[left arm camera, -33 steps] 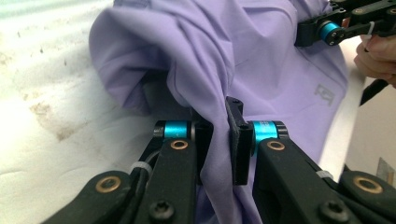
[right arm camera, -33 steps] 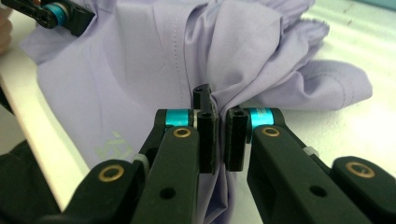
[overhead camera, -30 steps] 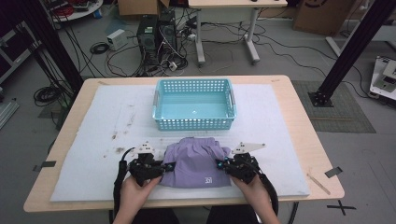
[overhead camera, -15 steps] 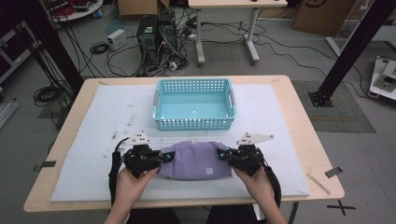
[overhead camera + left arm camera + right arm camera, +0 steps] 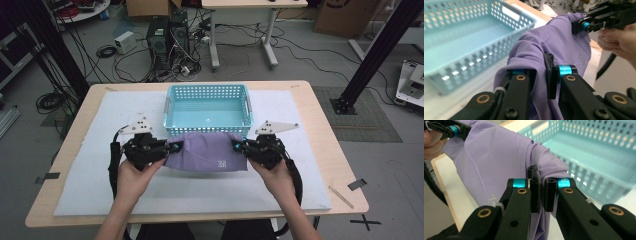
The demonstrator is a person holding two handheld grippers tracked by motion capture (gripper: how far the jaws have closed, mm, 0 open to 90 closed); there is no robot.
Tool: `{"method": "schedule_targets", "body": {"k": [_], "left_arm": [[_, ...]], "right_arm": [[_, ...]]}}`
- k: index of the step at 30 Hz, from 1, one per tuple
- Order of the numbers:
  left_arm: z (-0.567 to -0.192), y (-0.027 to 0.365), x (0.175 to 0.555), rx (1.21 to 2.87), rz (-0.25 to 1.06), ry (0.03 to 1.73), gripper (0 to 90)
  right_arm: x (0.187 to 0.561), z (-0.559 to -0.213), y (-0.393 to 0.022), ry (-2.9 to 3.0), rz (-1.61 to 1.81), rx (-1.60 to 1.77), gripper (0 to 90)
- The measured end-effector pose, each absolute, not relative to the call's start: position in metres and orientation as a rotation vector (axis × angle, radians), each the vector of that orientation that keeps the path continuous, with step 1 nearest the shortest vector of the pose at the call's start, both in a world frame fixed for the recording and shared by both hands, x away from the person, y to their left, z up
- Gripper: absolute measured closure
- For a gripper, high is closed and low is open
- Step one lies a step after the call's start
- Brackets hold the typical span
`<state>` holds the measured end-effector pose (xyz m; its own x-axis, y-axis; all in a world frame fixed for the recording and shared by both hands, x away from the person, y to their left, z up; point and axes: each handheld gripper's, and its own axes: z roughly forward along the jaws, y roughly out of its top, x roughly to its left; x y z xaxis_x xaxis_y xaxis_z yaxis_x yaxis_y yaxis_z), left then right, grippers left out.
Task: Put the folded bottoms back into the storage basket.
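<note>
High view: folded purple fabric garment point(image 5: 207, 152) hangs stretched between 2 hand-held grippers, just in front of the turquoise perforated plastic basket point(image 5: 207, 107), above the white mat point(image 5: 100, 195) on the wooden table point(image 5: 327, 130). Left gripper point(image 5: 174, 147) pinches its left edge, right gripper point(image 5: 236, 146) its right edge.

Left gripper view: jaws clamped on a bunched fold of cloth; basket to the left.

Right gripper view: jaws nearly together, cloth pinched between; basket to the right.
</note>
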<state>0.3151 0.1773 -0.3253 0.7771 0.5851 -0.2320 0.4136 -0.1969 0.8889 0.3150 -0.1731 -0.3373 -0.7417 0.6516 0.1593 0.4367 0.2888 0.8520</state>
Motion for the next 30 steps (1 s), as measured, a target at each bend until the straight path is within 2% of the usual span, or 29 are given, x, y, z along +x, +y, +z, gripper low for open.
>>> {"method": "schedule_targets", "body": {"k": [9, 15, 30], "left_arm": [[-0.286, 0.178, 0.348, 1.806, 0.25, 0.743, 84.7], [-0.28, 0.177, 0.378, 1.791, 0.288, 0.757, 84.7], [-0.307, 0.17, 0.457, 1.826, 0.312, 0.785, 84.6]], "right_arm": [[0.353, -0.294, -0.167, 2.273, 1.416, 0.978, 87.4], [0.383, -0.279, -0.162, 2.251, 1.379, 0.985, 87.4], [0.458, -0.299, -0.158, 2.227, 1.334, 1.057, 87.4]]}}
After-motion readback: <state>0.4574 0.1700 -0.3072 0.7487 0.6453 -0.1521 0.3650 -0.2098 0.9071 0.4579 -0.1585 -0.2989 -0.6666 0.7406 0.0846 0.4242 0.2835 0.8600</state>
